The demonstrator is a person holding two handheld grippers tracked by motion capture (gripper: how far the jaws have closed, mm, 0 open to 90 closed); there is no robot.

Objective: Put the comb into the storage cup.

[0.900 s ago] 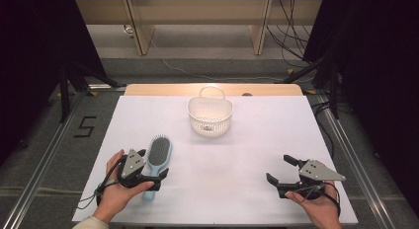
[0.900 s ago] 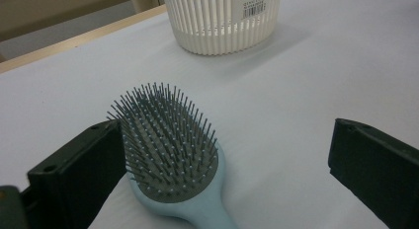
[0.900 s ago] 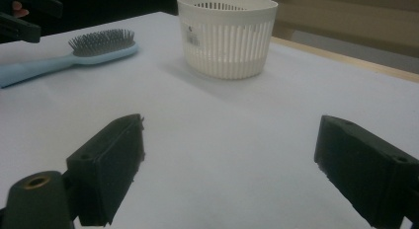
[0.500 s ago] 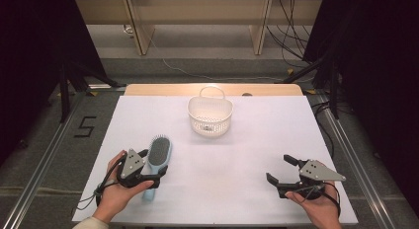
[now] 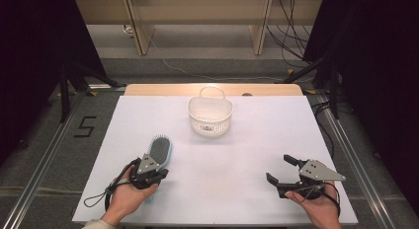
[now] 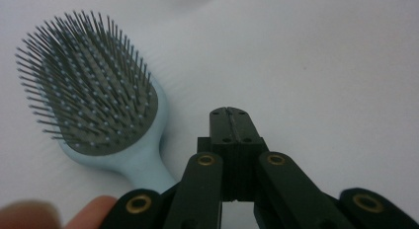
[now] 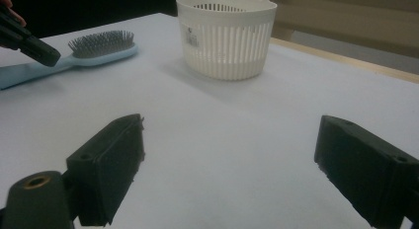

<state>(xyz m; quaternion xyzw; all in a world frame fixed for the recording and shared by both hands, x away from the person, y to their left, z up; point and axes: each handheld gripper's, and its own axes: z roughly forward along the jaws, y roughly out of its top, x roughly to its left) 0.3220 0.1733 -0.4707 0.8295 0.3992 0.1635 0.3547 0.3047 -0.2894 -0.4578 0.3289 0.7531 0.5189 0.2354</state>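
- Left gripper [image 6: 231, 121]: jaws pressed flat together, seam to seam, with nothing between them. Seen clearly in the left gripper view.
- Just beside those closed jaws lies the hairbrush [image 6: 96, 108], bristles up, light blue body with a dark bristle pad. In the left gripper view the handle runs down past the jaw linkage; the jaw tips sit alongside the neck, not around it.
- High view: left gripper [image 5: 157, 172] sits at the near-left of the desk, over the handle end of the hairbrush [image 5: 160, 149]. Whether it touches the handle cannot be told from above. Brush head points away from the person, slightly tilted to the right.
- A fingertip of the left hand [image 5: 124, 198] shows at the bottom edge of the left gripper view; a cable loops off the gripper to the left on the desk.
- Right gripper [image 7: 230, 165]: jaws spread wide, empty, bare desk surface between them.
- High view: right gripper [image 5: 281, 171] is held in the right hand [image 5: 316, 205] at the near-right of the desk, well apart from the brush, jaws pointing left.
- Basket [image 5: 210, 114]: white, slotted wall, hoop handle, upright near the far middle of the desk [image 5: 257, 140], well apart from both grippers. What is inside cannot be made out.
- Right gripper view: basket [image 7: 226, 34] ahead, with the brush to its left on the white surface.
- Desk top is white with a wooden strip along the far edge.
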